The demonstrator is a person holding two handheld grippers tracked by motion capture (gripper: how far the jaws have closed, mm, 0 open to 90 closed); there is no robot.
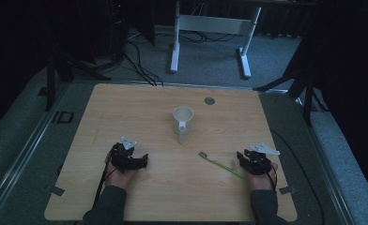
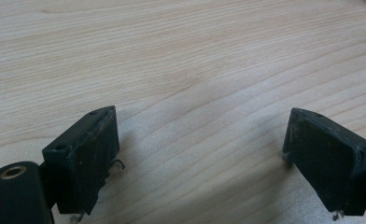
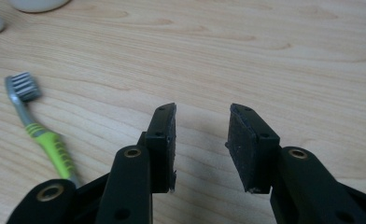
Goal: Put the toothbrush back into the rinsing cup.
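Note:
A white mug (image 1: 182,119) stands upright near the middle of the wooden table (image 1: 126,108), its handle toward me. A green and grey toothbrush (image 1: 221,164) lies flat to its front right, bristle head pointing at the mug. My right gripper (image 1: 244,158) rests on the table just right of the brush's handle end; its jaws stand open with bare wood between them (image 3: 202,116), the toothbrush (image 3: 38,126) off to their left. My left gripper (image 1: 136,157) sits at the front left, jaws wide open over bare wood (image 2: 200,123).
A small round grey disc (image 1: 209,101) is set in the table's far side. Beyond the table a white desk frame (image 1: 210,28) and cables lie on grey carpet. Dark stands flank both sides.

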